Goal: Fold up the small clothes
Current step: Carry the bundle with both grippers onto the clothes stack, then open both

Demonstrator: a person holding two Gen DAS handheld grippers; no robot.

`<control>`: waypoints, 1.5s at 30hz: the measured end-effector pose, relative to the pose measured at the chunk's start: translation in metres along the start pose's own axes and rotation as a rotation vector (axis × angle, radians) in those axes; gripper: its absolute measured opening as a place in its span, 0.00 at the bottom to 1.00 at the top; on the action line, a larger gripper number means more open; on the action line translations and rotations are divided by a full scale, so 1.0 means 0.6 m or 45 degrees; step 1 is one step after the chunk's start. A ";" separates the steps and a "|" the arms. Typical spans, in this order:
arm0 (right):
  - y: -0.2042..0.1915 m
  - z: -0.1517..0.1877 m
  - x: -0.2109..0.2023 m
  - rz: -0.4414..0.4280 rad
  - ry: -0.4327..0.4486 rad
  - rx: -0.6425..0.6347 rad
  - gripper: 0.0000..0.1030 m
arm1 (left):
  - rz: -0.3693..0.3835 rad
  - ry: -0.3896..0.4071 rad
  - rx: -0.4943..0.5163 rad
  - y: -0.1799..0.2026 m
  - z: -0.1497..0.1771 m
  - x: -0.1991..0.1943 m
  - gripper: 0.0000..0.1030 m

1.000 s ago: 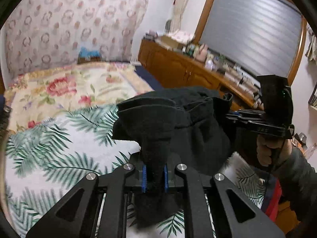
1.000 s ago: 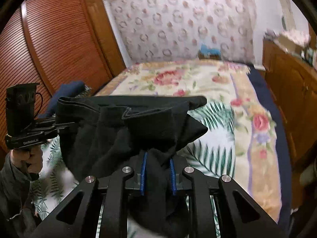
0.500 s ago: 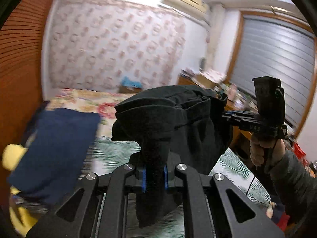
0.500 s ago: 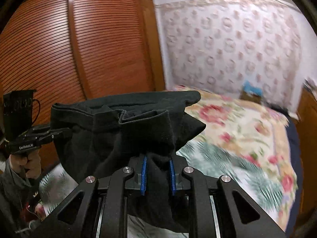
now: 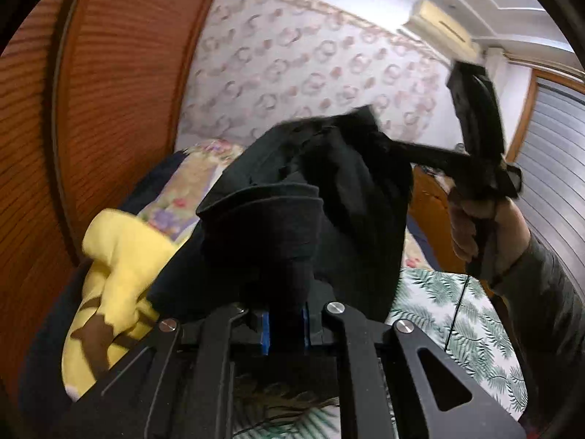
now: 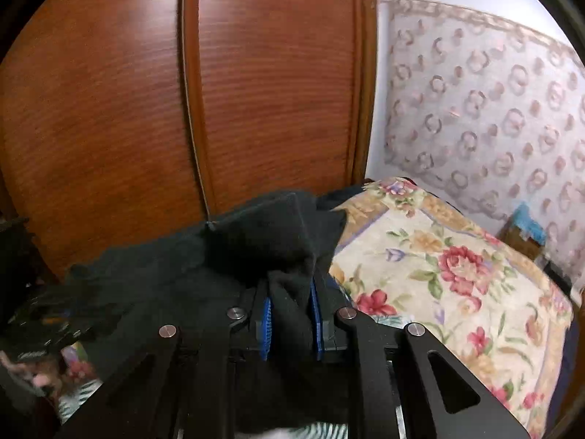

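The black garment hangs above the bed, bunched between both grippers. Left gripper clamps one fold; right gripper is tightening on another. Soft, light, floppy cloth: probably best held at corners or hems.

A bed carries everything here. Its far part is covered by a cream spread with red and pink flowers that runs up to the patterned wall. Nearer lies a white sheet printed with green palm fronds. On the bed's left side, beside the wooden wardrobe doors, lies a yellow cloth with brown markings, blurred, with dark navy fabric just beyond it. At the far right corner stands something small and blue.
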State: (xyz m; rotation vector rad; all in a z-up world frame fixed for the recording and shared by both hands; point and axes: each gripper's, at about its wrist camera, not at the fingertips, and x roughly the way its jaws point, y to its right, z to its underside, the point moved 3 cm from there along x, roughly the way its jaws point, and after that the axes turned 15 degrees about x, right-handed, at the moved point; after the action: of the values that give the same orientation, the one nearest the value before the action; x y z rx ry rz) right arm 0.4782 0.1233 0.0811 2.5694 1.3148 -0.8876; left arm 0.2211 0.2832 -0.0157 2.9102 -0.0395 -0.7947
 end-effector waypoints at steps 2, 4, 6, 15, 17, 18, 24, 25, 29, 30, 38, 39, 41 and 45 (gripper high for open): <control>0.010 -0.020 0.061 0.006 -0.044 0.017 0.10 | -0.014 -0.017 -0.013 -0.003 0.014 0.009 0.12; 0.013 -0.024 0.105 0.023 -0.055 -0.007 0.10 | -0.026 -0.030 -0.020 -0.007 0.022 0.016 0.13; 0.014 -0.023 0.137 0.038 -0.080 -0.035 0.10 | -0.051 -0.036 -0.026 -0.007 0.031 0.010 0.13; 0.008 -0.023 0.099 0.164 0.049 0.039 0.48 | -0.169 -0.014 0.033 -0.014 0.034 -0.024 0.39; 0.007 -0.015 0.081 0.142 0.064 0.055 0.48 | -0.194 0.016 0.070 -0.011 0.029 -0.036 0.48; 0.003 -0.004 0.073 0.123 0.059 0.061 0.48 | -0.217 0.028 0.096 -0.009 0.025 -0.044 0.54; 0.020 0.037 0.127 0.152 -0.073 0.107 0.48 | -0.245 0.117 0.129 0.003 0.012 -0.085 0.85; 0.025 0.039 0.136 0.158 -0.081 0.129 0.48 | -0.250 0.118 0.141 0.008 0.011 -0.092 0.86; 0.023 0.022 0.104 0.166 0.002 0.151 0.48 | -0.255 0.139 0.197 0.027 0.008 -0.112 0.88; 0.018 0.022 0.079 0.168 0.026 0.139 0.48 | -0.254 0.144 0.208 0.030 0.008 -0.115 0.93; -0.043 0.070 -0.093 0.145 0.172 0.152 0.51 | -0.222 0.223 0.284 0.085 -0.002 -0.163 0.96; -0.052 0.087 -0.118 0.147 0.185 0.158 0.52 | -0.219 0.235 0.296 0.093 -0.003 -0.170 0.96; -0.058 0.113 -0.155 0.156 0.205 0.173 0.59 | -0.202 0.250 0.307 0.108 -0.004 -0.181 0.96; -0.076 0.171 -0.223 0.159 0.244 0.226 0.65 | -0.178 0.268 0.348 0.149 0.002 -0.203 0.96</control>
State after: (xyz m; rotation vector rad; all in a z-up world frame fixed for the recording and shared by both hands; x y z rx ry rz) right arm 0.3369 0.0204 0.0778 2.9006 1.1501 -0.7858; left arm 0.1164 0.2012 0.0562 3.2710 0.0822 -0.5325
